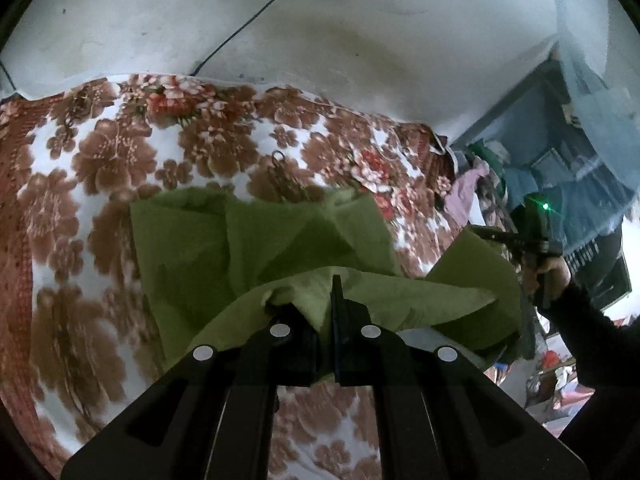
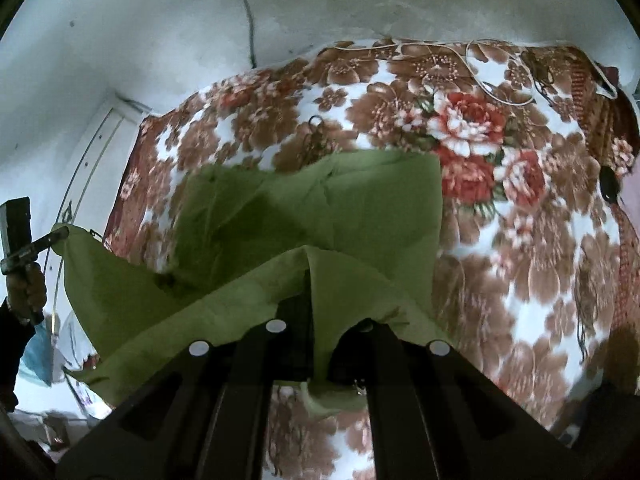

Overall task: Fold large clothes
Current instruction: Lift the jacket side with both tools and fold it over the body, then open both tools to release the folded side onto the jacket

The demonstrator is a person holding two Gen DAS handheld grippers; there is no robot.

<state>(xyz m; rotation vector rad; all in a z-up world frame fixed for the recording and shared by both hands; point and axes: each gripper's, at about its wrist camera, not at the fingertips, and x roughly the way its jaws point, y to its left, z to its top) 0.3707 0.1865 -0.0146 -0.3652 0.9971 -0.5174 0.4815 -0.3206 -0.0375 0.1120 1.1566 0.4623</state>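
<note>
With both grippers clamped on green cloth (image 1: 264,240), I'm mid-fold: left gripper (image 1: 336,292) and right gripper (image 2: 310,276) each pinch 1 edge, near part lifted, far part on bed (image 1: 100,152). Next: carry edge over, lay flat. Garment type, corners unclear; blur.

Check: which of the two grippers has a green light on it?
The right gripper, seen from the left wrist: a green light glows on its body. The left gripper shows none; both clamp the green cloth.

Left gripper (image 1: 336,292) jaws clamp green cloth (image 1: 264,248) above floral blanket (image 1: 100,160).
</note>
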